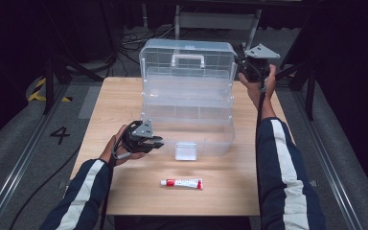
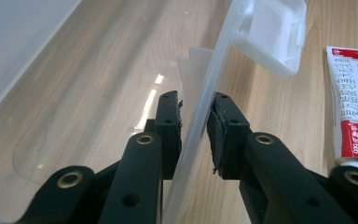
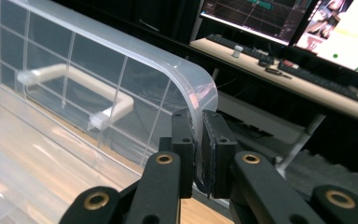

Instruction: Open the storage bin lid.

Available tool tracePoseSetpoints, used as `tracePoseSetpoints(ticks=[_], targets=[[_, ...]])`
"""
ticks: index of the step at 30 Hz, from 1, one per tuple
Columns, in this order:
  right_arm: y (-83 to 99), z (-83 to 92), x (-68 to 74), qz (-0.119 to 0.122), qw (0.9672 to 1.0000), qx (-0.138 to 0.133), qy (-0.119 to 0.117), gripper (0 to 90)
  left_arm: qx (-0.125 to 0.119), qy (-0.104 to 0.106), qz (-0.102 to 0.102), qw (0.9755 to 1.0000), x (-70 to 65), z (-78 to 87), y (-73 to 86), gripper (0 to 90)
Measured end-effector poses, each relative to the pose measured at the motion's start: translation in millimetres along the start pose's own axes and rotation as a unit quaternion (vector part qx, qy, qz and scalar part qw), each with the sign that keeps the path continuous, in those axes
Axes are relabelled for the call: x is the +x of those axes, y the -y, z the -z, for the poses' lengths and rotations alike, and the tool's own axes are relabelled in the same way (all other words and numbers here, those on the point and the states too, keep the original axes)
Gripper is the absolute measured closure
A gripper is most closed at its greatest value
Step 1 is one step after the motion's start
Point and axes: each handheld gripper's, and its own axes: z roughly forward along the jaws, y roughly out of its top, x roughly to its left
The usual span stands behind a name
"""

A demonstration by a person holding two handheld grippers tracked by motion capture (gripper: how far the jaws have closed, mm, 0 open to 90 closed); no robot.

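1. A clear plastic box [image 1: 188,120] stands open on a wooden table [image 1: 124,191], its lid [image 1: 188,60] raised upright at the far side with a white handle [image 1: 188,60] on it.
2. The left gripper [image 1: 154,142] sits at the box's near left corner, held by the person's left hand [image 1: 122,151]. In the left gripper view, the jaws straddle the thin front wall [image 2: 200,112] of the box, one jaw inside and one outside; the wall passes between the pads, with a small gap on each side, so the jaws are close around it but not clearly squeezing.
3. The right gripper [image 1: 249,67] is up at the far right, at the lid's right edge, held by the right hand [image 1: 258,86]. In the right gripper view, its jaws are nearly together, pinching the rounded corner edge of the lid [image 3: 198,100].
4. A clear latch flap [image 1: 187,151] hangs at the middle of the box's front.
5. A red and white tube [image 1: 182,183] lies flat on the table, near the front edge, apart from the box.
6. Monitors and a keyboard [image 3: 242,46] show beyond the lid in the right gripper view.
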Motion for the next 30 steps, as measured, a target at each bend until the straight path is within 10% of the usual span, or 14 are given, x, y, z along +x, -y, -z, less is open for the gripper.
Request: tracePoseSetpoints(ticks=[30], targets=[[3.5, -54.1, -12.9, -0.011, 0.9992, 0.035, 0.012, 84.3, -0.007, 0.007, -0.004, 0.9999, 1.7, -1.1, 1.2, 76.1]])
